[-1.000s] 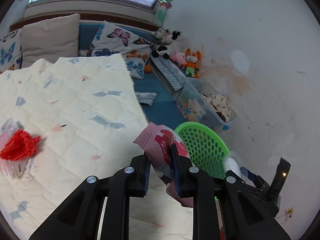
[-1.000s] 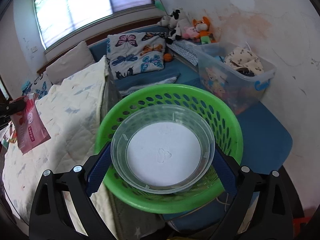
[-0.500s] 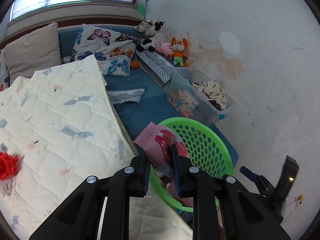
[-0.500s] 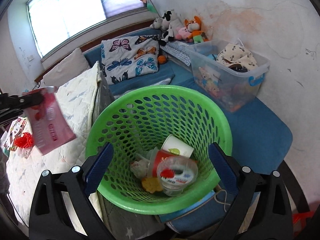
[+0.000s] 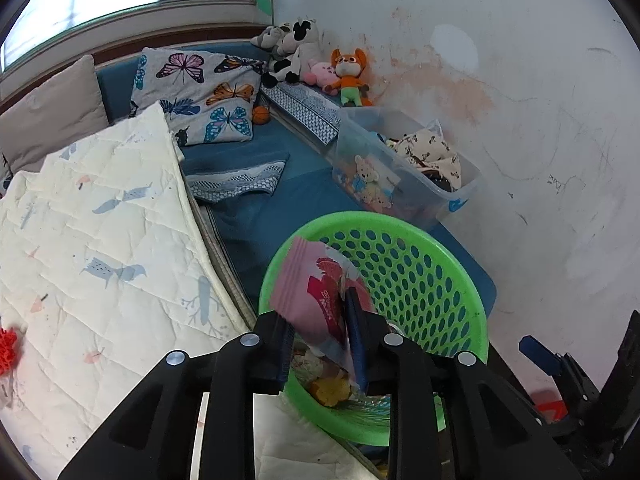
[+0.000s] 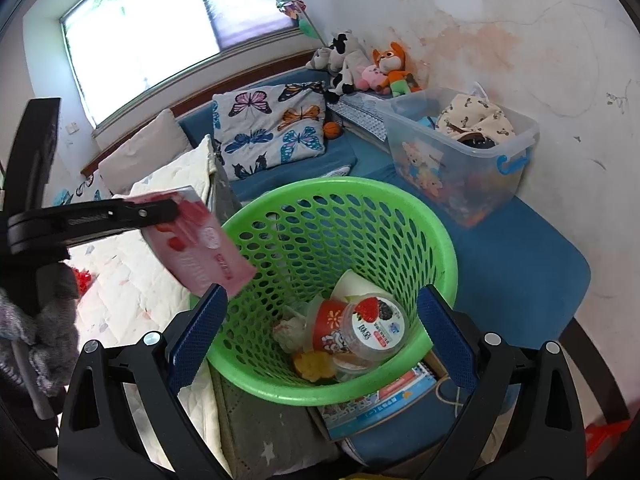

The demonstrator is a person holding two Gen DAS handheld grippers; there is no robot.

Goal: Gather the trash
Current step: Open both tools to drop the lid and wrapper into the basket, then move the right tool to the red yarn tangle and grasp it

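Since a second ago the left claw point(image 5: 318, 344) has carried the pink snack wrapper point(image 5: 316, 300) from above the quilt across to the green basket point(image 5: 436, 264), and its jaws have just begun easing apart with the wrapper between them. Over the same second the clear round lid has left the right claw point(image 6: 320, 332), which now stands wide open and empty.

At far left in the left wrist view, a scrap of red mesh point(image 5: 8, 350) lies on the cream quilt point(image 5: 100, 240) on the bed. Further right, the wrapper sits between the left claw's blue pads point(image 5: 356, 336), close against the right-hand one; whether the pads press on it I cannot tell. From the right wrist view the wrapper point(image 6: 200, 240) hangs tilted from the claw's tip just over the basket's left rim point(image 6: 224, 232). Inside the basket lie a red yoghurt cup with a berry lid point(image 6: 352, 328), a white paper cup point(image 6: 352, 284), a crumpled tissue point(image 6: 290, 330) and a yellow scrap point(image 6: 314, 364). Right of the basket, a clear storage bin point(image 6: 460, 160) of toys and cloth stands on the blue mattress point(image 6: 520, 260) against the wall.
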